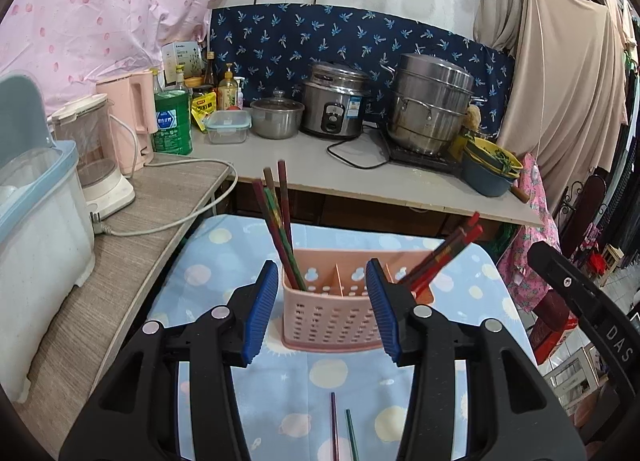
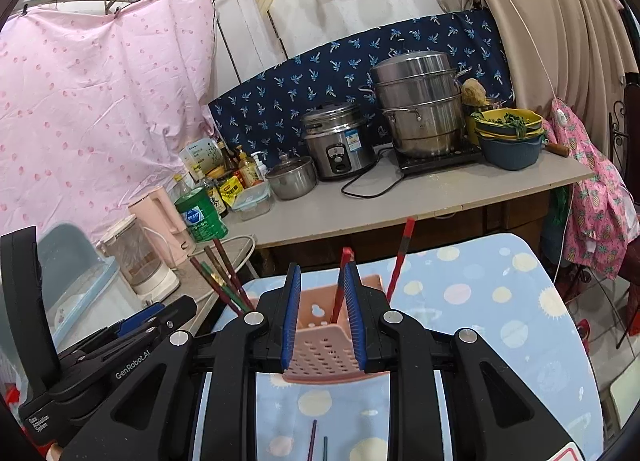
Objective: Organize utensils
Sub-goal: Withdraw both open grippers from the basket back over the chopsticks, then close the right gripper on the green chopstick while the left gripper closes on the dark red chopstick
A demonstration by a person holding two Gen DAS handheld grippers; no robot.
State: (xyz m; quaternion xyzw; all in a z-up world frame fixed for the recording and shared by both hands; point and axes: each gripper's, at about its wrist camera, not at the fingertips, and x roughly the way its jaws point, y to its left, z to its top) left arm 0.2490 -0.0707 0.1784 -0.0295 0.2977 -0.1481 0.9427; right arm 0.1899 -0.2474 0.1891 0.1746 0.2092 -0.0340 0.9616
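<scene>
A pink perforated utensil holder (image 1: 332,313) stands on a small table with a blue dotted cloth (image 1: 224,261). Dark chopsticks (image 1: 280,221) lean in its left compartment and red chopsticks (image 1: 444,253) in its right. My left gripper (image 1: 326,295) is open and empty, just in front of the holder. My right gripper (image 2: 320,309) is open over the holder (image 2: 324,349), with a red chopstick (image 2: 343,281) standing between its fingers and another (image 2: 400,257) to the right. Two loose chopsticks (image 1: 342,429) lie on the cloth near me, also in the right wrist view (image 2: 316,441).
A kitchen counter (image 1: 352,173) behind holds a rice cooker (image 1: 336,101), steamer pot (image 1: 430,105), small pot, bottles and bowls (image 1: 490,169). A side counter on the left carries a blender (image 1: 96,153), pink kettle and a plastic bin (image 1: 36,229).
</scene>
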